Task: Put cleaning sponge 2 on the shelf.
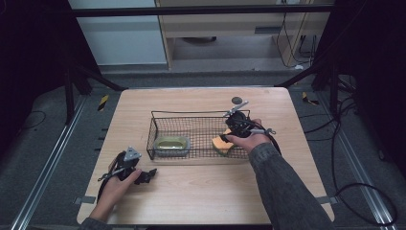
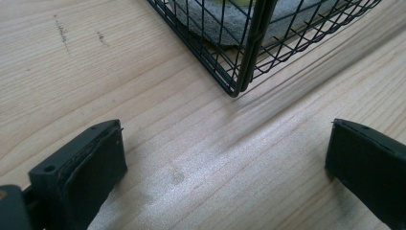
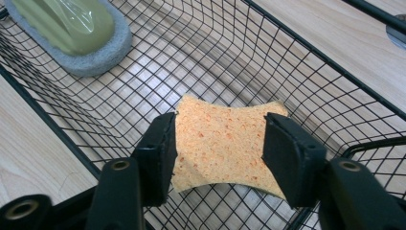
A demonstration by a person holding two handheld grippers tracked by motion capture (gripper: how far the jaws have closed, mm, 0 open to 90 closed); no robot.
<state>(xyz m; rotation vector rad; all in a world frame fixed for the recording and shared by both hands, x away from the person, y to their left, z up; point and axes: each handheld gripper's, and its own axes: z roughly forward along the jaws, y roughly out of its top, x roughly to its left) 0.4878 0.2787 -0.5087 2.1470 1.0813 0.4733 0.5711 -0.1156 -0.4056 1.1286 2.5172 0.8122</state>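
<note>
A black wire basket point(image 1: 191, 113) stands at the middle of the wooden table. Inside it at the right lies an orange sponge point(image 3: 225, 120), and my right gripper point(image 3: 219, 148) reaches down into the basket with both pads pressed on the sponge's sides, which bow inward. In the high view the sponge point(image 1: 221, 143) shows just under that gripper point(image 1: 227, 139). A green-topped grey scrubber point(image 1: 172, 144) lies in the basket's left end. My left gripper point(image 1: 148, 175) rests low on the table in front of the basket's left corner point(image 2: 249, 57), jaws wide apart with bare wood between them.
A small dark disc point(image 1: 236, 100) lies on the table behind the basket. Bare wood of the table point(image 1: 201, 191) stretches in front of the basket to the near edge. Black frame posts and cables stand around the table.
</note>
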